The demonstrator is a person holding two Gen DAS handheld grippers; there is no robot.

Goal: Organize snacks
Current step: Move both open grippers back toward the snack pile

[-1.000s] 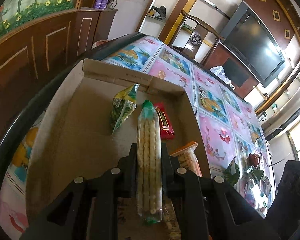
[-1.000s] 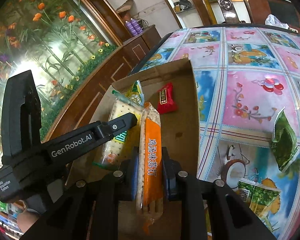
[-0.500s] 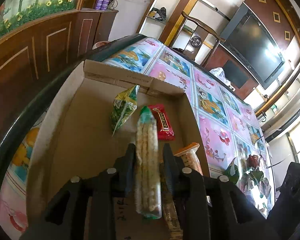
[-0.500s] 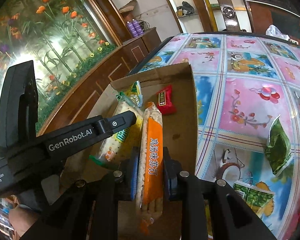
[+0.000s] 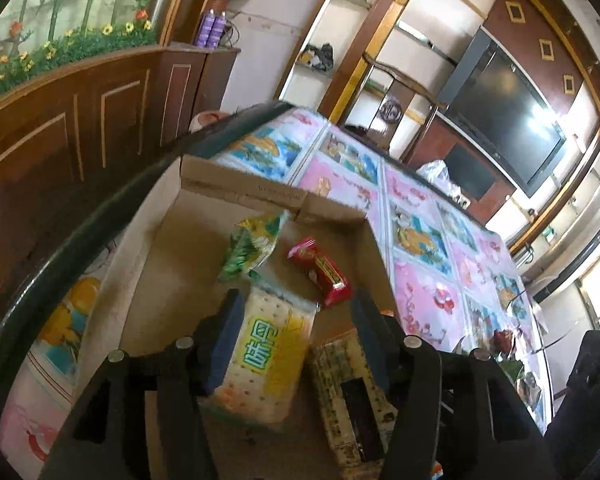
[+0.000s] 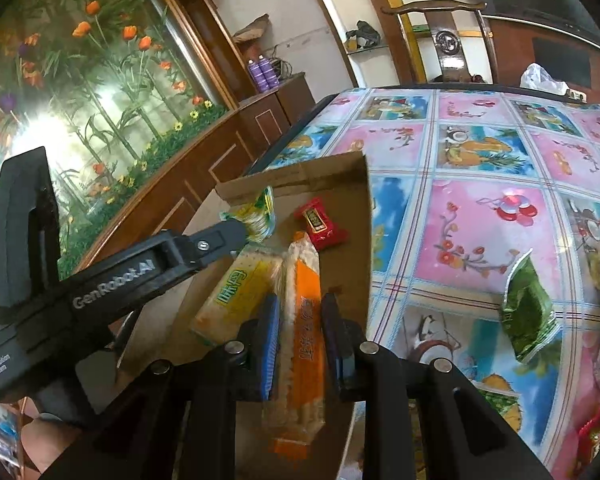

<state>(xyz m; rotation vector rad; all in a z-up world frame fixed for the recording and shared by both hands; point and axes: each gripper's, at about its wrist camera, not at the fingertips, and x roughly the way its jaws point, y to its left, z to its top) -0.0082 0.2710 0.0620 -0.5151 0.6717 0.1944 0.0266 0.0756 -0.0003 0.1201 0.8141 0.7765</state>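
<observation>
Snacks in box (table's edge)

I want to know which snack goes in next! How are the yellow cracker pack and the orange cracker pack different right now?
The yellow cracker pack lies flat in the cardboard box; the orange cracker pack stands on edge. The left claw has just been opening and its pads no longer press the yellow pack; the right claw is shut on the orange one. Both are long, clear-wrapped cracker packs.

A dark television hangs on the wood-panelled wall at two o'clock. A carved wooden chair stands at the table's far edge, at twelve. At ten o'clock a flower mural glows above a brown cabinet. Two purple bottles stand beside it.
</observation>
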